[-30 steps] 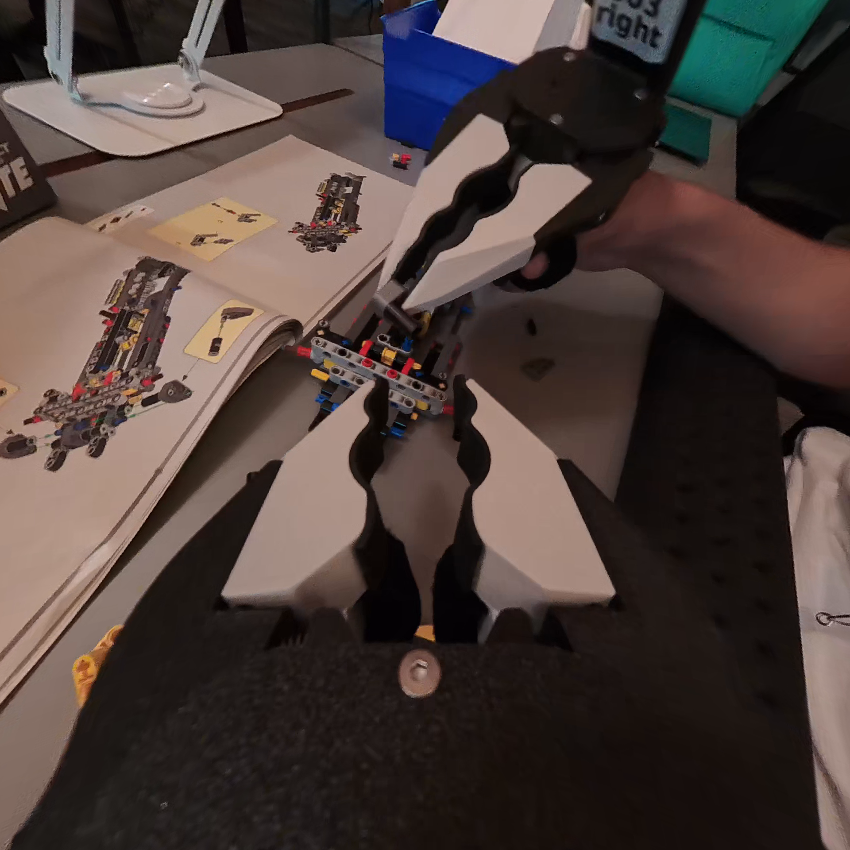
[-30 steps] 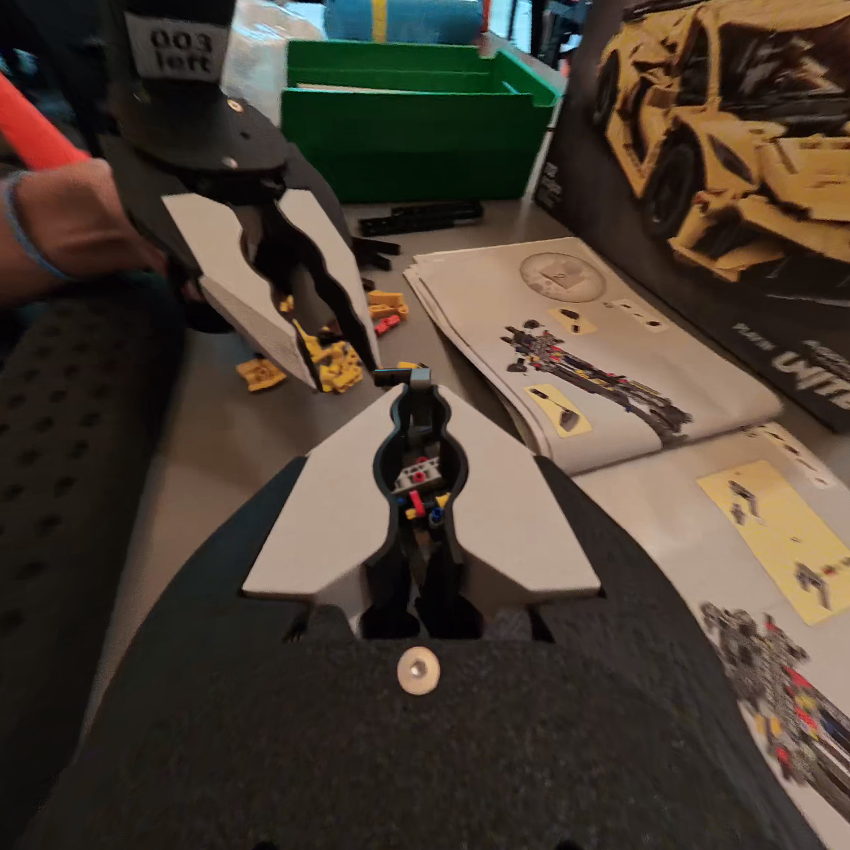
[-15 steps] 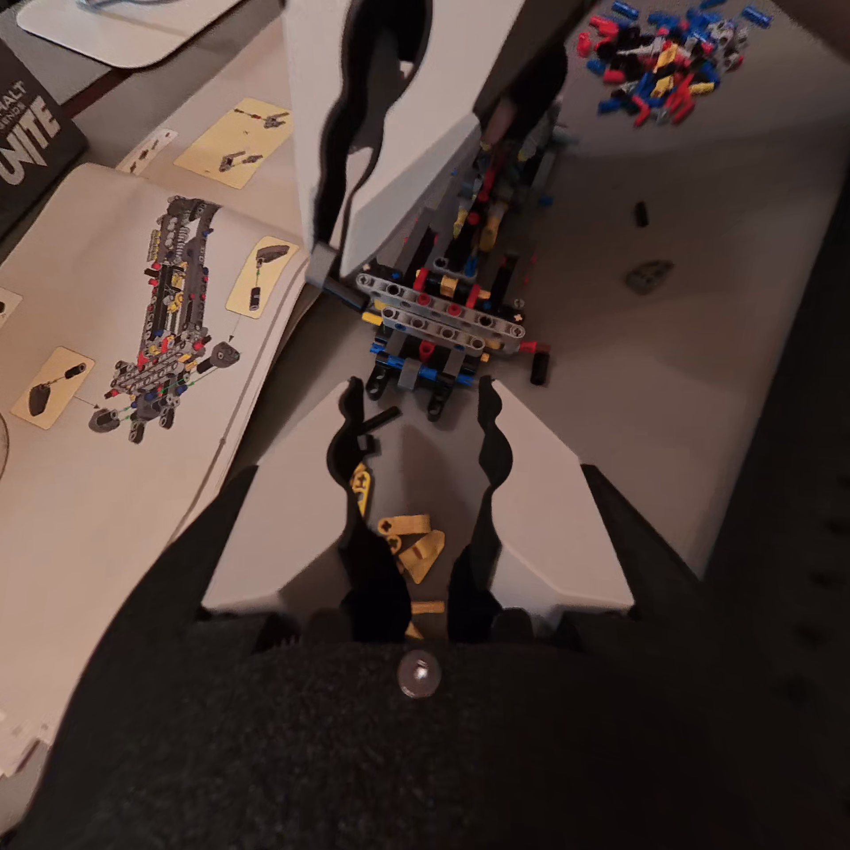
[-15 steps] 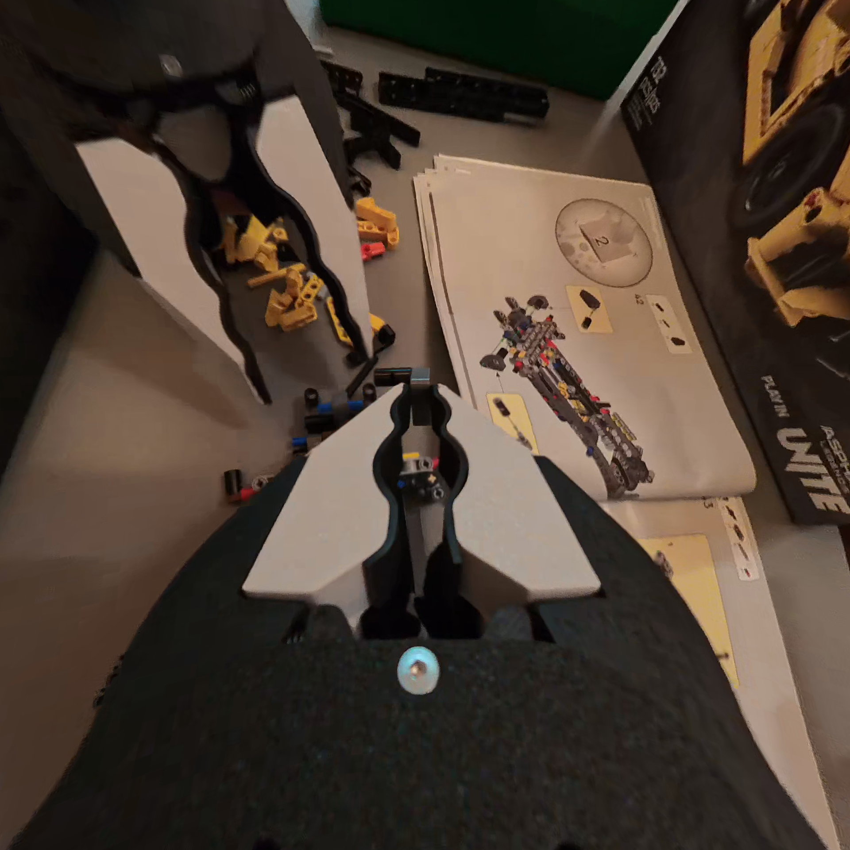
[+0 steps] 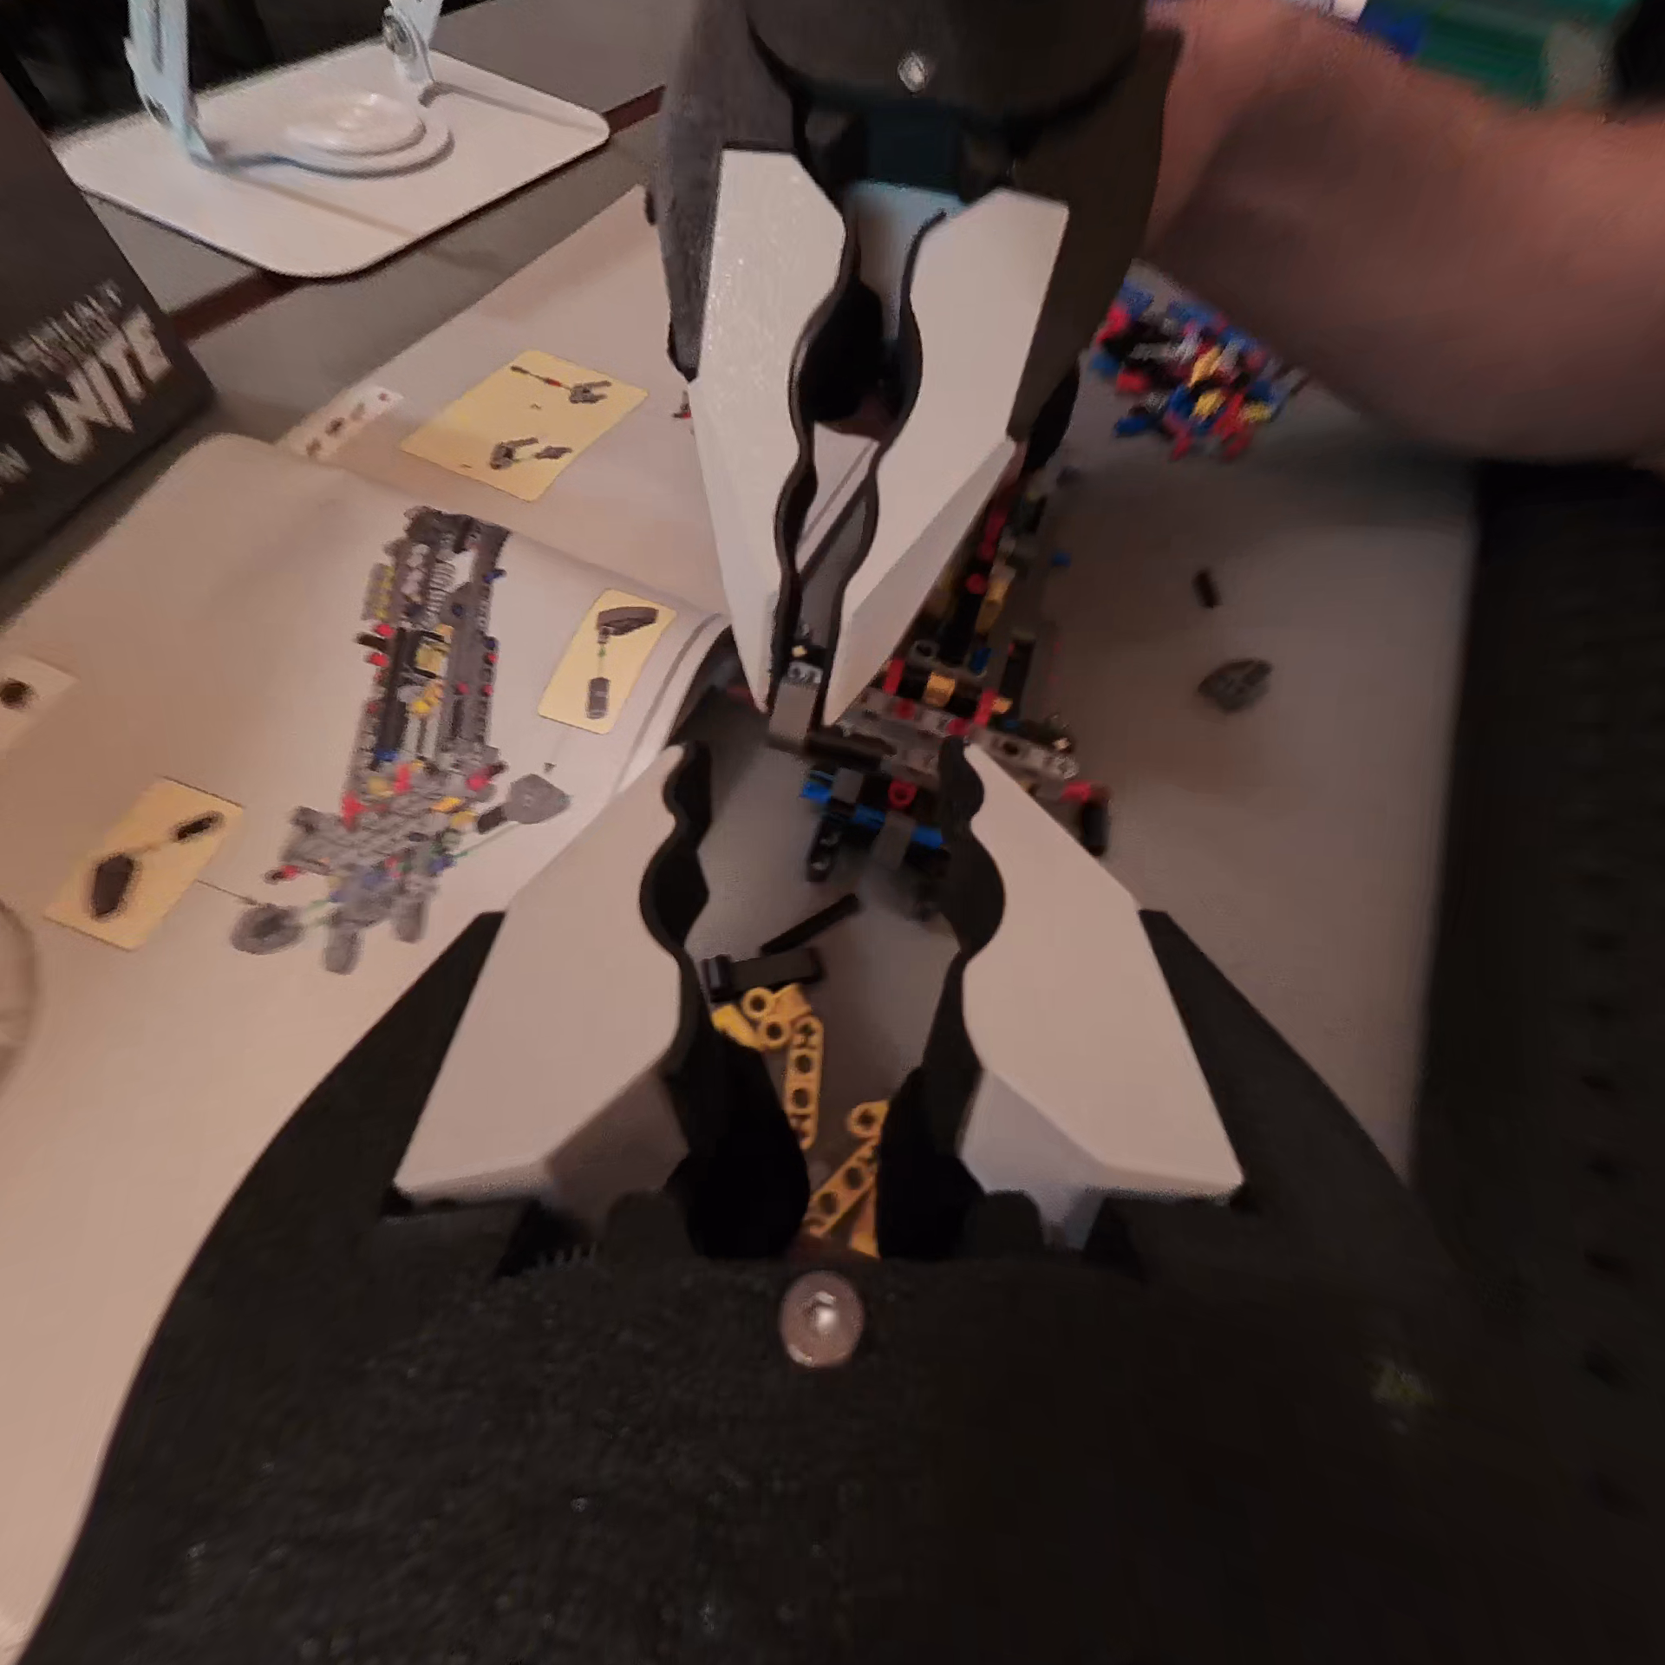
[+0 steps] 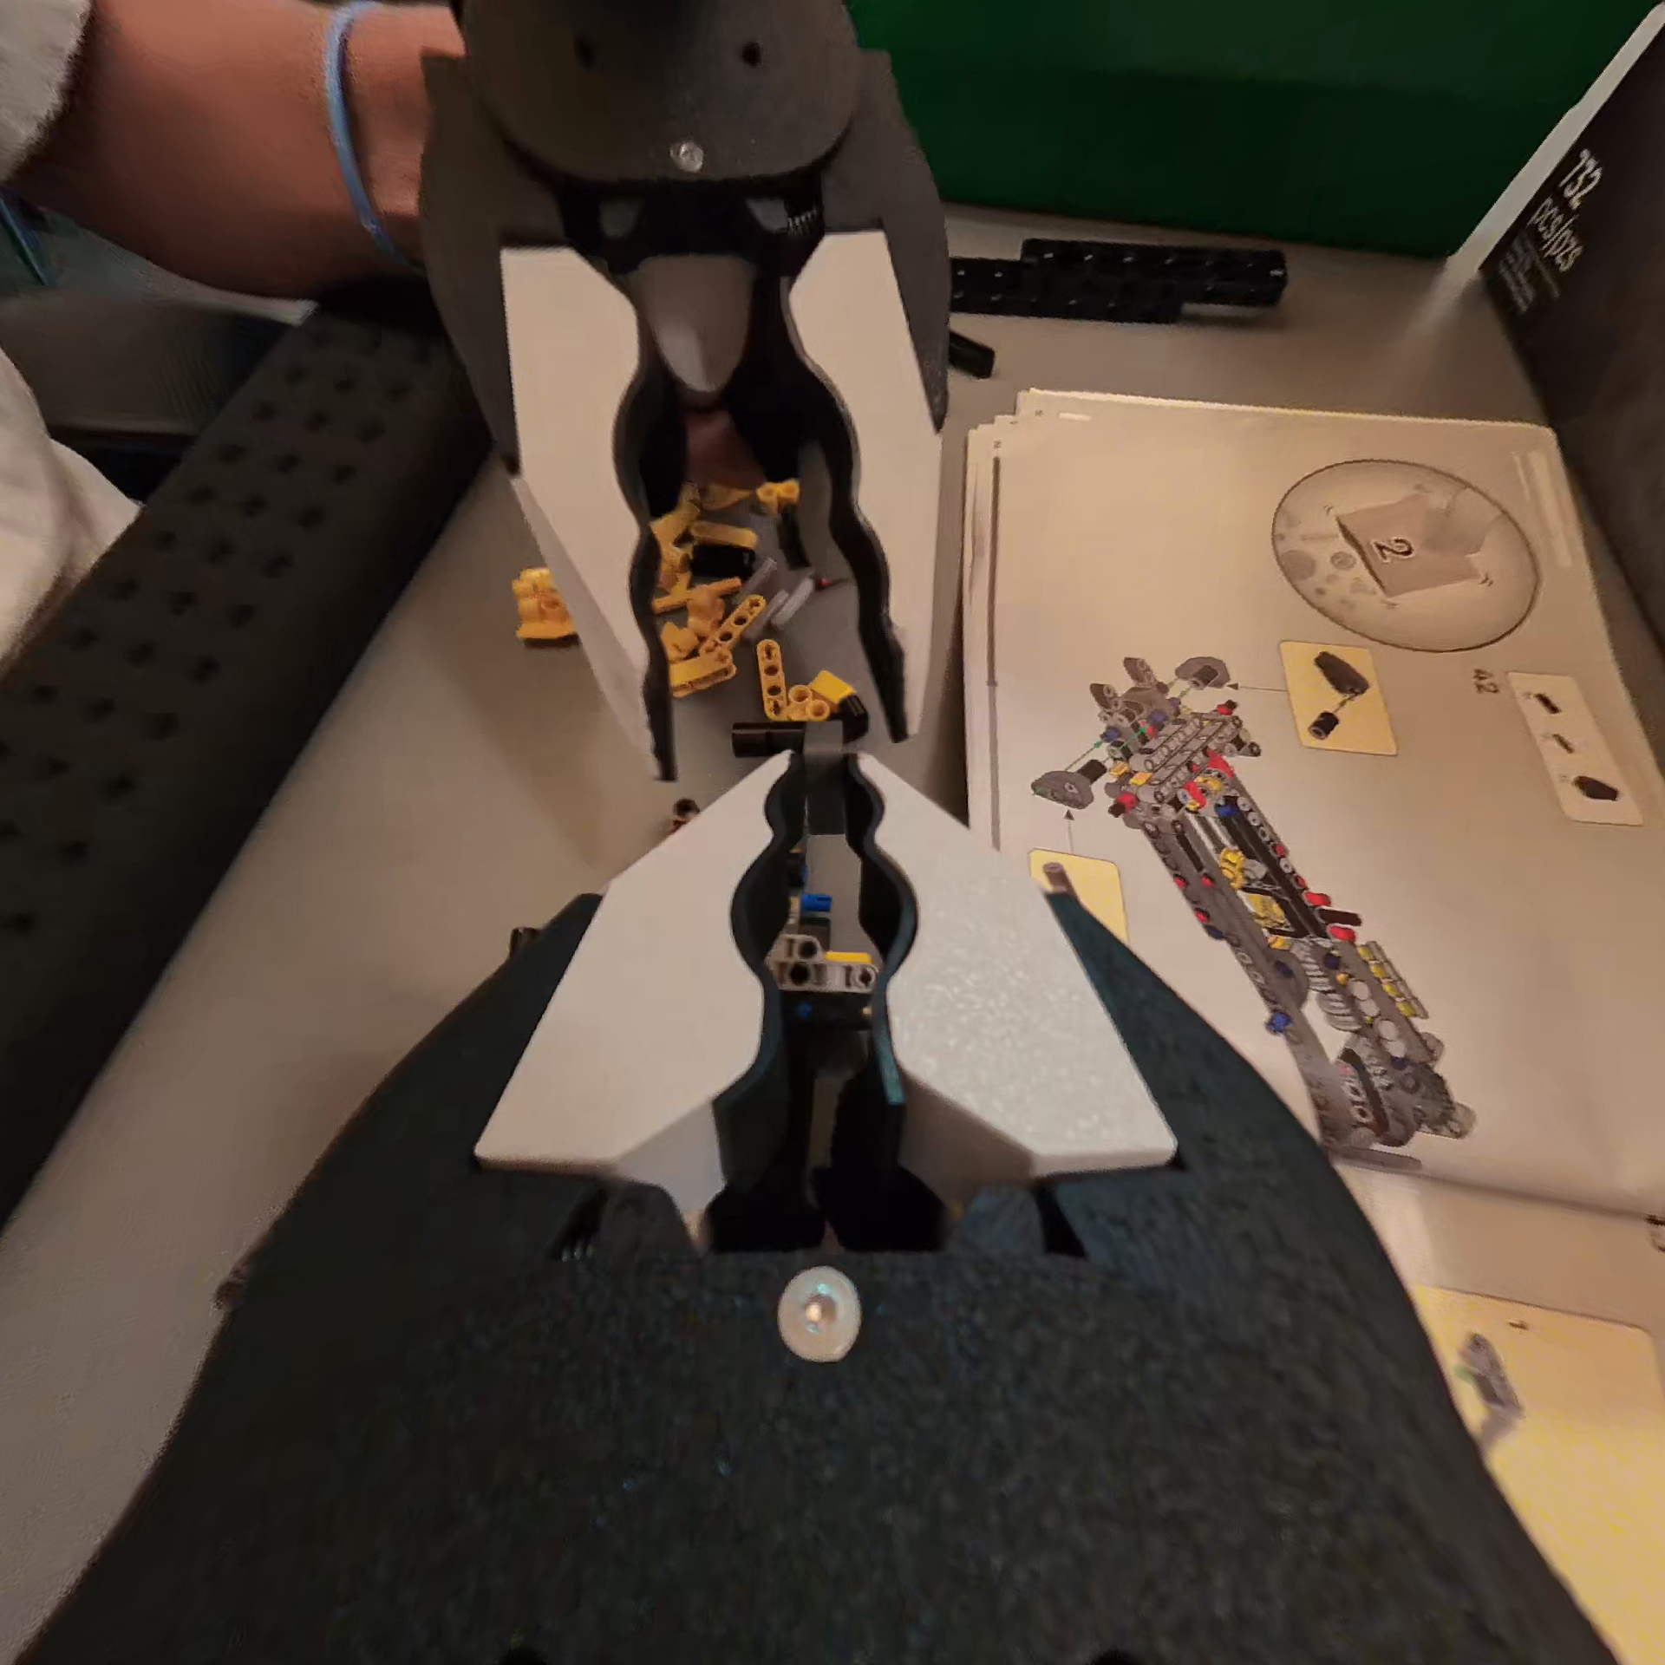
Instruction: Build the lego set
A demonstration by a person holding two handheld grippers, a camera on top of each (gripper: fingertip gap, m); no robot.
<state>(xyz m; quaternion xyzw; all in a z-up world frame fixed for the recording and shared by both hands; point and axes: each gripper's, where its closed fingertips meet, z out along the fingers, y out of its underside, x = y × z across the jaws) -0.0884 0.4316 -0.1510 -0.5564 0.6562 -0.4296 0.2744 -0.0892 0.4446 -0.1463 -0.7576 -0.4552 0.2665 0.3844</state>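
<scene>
The partly built lego chassis [image 5: 955, 712], grey beams with red, yellow and blue pins, lies on the grey table just beyond my left gripper [image 5: 820, 766]. That gripper is open and empty, over loose yellow beams [image 5: 802, 1072]. My right gripper [image 6: 815, 761] is shut on a dark grey piece with a black pin [image 6: 824, 784]. It reaches down from above in the left wrist view [image 5: 805, 721], its tips at the chassis's near end. In the right wrist view the left gripper [image 6: 782, 752] faces it tip to tip, and part of the chassis [image 6: 820, 968] shows between the right fingers.
An open instruction booklet [image 5: 360, 721] [image 6: 1261, 721] lies beside the chassis. A heap of small coloured pins [image 5: 1189, 378] and a loose grey piece [image 5: 1234, 680] lie beyond it. Black beams [image 6: 1117, 279], a green bin [image 6: 1171, 108], the set's box [image 6: 1604, 225] and a white lamp base [image 5: 333, 153] stand around. Left and right tips are no more than a few centimetres apart.
Both grippers have tilted down and drawn together tip to tip. The right gripper has carried its piece to the chassis's near end. The left gripper has opened wider.
</scene>
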